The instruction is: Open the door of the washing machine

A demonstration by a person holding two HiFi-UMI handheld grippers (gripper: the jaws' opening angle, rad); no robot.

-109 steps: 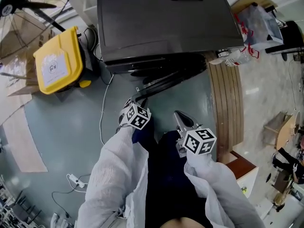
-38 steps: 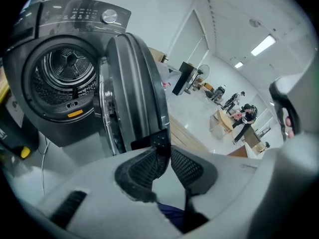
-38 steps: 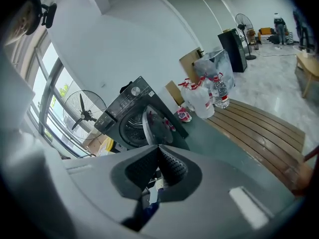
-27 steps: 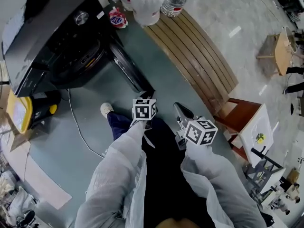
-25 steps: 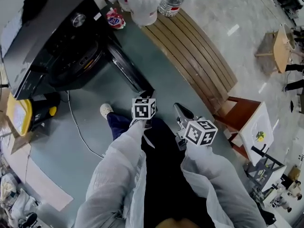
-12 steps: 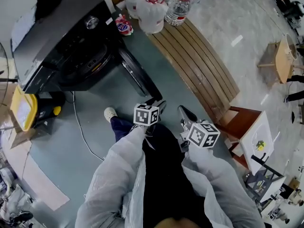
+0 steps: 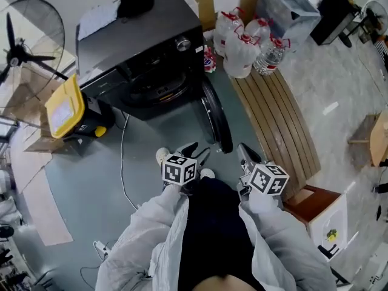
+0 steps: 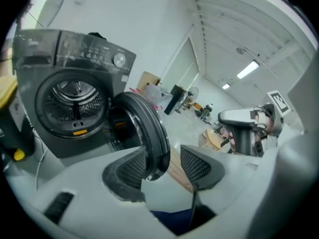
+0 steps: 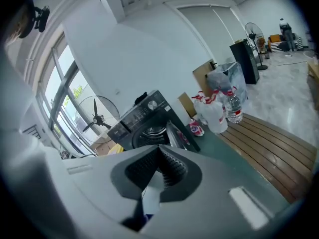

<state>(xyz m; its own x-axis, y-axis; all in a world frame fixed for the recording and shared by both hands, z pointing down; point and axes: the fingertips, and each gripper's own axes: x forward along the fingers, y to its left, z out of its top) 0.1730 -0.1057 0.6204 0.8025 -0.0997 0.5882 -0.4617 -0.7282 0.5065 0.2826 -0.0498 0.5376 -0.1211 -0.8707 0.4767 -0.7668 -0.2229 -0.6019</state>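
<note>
Door (image 7: 217,119) of the washing machine (image 7: 142,38) stands swung open. Left gripper (image 7: 195,150), jaws just opened and apart, holds nothing; right gripper (image 7: 246,153) is clenched empty.

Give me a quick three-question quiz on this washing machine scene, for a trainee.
1. True or false: the washing machine's door is shut.
2. What lies on top of the machine? A) black bundle B) yellow bin C) water bottles
3. How do the right gripper's jaws stand?
Key: 1 false, it stands open; 2 A; 3 closed together.
</note>
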